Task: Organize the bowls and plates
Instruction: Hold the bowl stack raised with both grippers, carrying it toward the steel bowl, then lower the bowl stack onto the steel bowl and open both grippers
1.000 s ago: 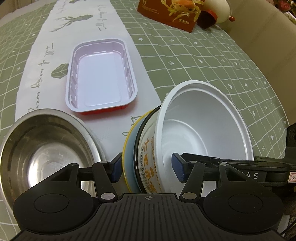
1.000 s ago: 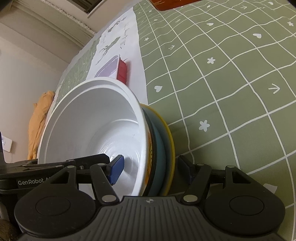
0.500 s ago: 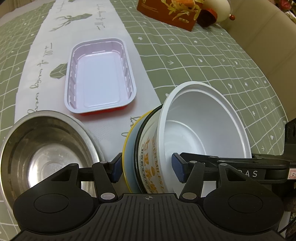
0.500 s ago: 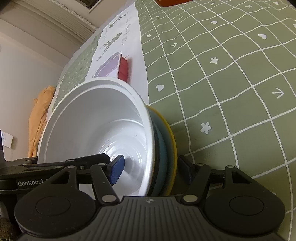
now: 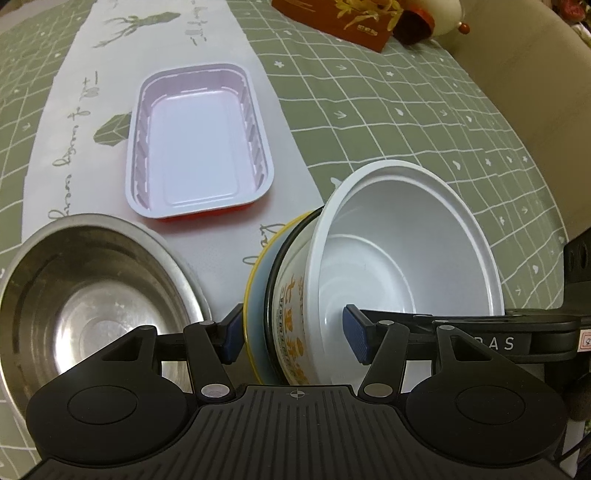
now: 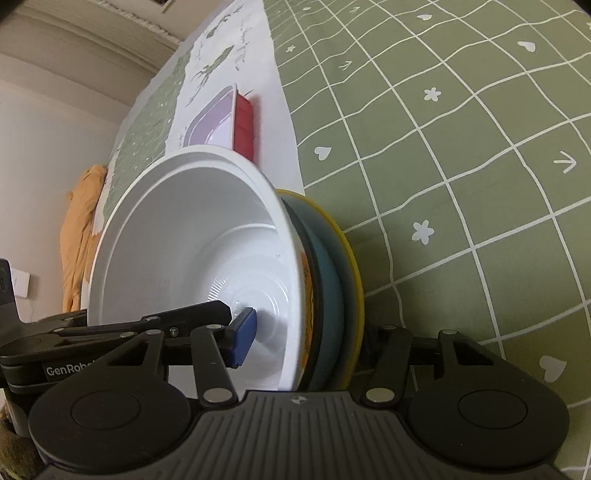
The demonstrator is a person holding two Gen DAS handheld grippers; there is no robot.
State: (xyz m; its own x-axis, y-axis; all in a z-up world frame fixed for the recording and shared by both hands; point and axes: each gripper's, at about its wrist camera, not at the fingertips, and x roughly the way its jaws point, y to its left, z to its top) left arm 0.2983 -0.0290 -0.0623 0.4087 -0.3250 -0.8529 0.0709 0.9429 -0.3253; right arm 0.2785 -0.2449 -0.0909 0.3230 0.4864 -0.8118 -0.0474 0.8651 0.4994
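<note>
A white paper bowl [image 5: 402,258] with orange print sits nested in a blue plate with a yellow rim [image 5: 255,295]. The stack is tilted on edge. My left gripper [image 5: 293,338] is shut on the stack, one pad inside the bowl, the other behind the plate. My right gripper [image 6: 306,332] is shut on the same stack [image 6: 192,243] from the opposite side; the plate's yellow rim [image 6: 351,258] shows to the right. A steel bowl [image 5: 81,295] lies at lower left. A white tray with red outside [image 5: 195,140] lies beyond it on the runner.
A white table runner [image 5: 66,122] crosses the green checked tablecloth [image 5: 424,110]. A red box [image 5: 343,18] and a round white object [image 5: 439,14] stand at the far edge. The tray also shows in the right wrist view [image 6: 225,122]. An orange cloth [image 6: 79,236] hangs at left.
Both grippers keep hold of the stack. The right wrist view has shifted a little, with the stack tilting slightly more upright; the table objects have not moved.
</note>
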